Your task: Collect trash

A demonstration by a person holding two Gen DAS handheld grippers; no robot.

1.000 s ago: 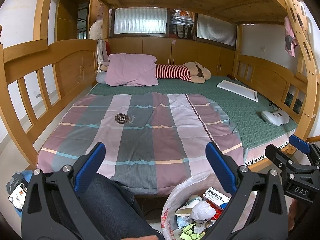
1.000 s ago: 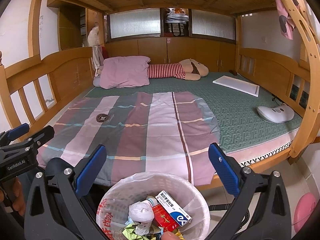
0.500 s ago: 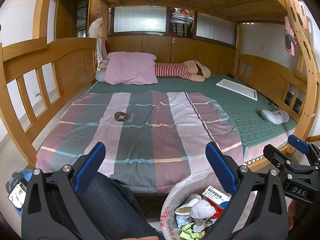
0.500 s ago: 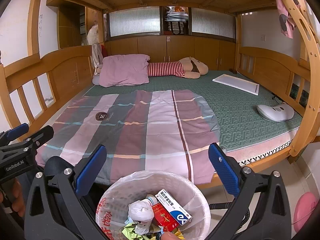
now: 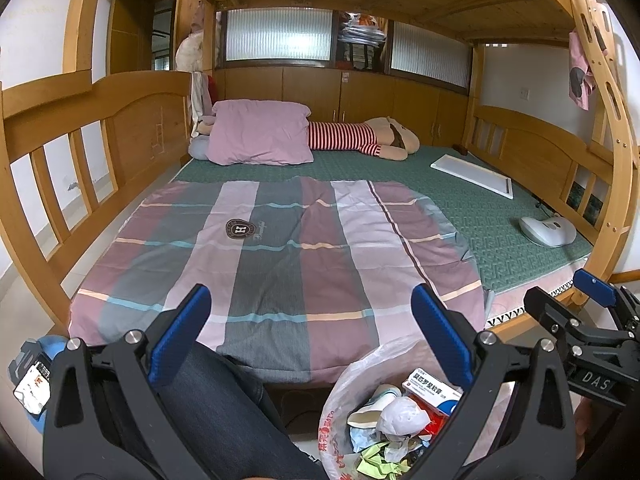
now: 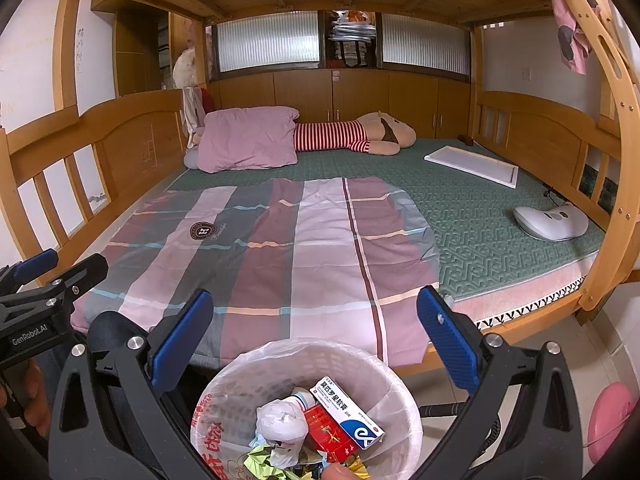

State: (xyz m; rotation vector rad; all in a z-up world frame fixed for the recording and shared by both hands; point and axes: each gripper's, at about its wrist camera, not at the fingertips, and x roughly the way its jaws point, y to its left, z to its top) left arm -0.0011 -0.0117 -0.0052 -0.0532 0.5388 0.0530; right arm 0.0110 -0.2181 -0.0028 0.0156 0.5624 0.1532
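Left hand-held gripper and right hand-held gripper: both wide, empty. Bin by the bed's foot edge holds the trash; bed looks clear, so scan its corners before closing out

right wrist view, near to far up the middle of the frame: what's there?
Trash bin → plaid blanket → green mattress → pink pillow → wooden cabinets → frosted windows.

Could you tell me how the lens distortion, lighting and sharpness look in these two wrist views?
Left wrist view: strong fisheye bowing of the wooden bed frame, dark vignette corners, soft even light from the frosted windows. Right wrist view: same bowing, no blur; the medicine box print is sharp.
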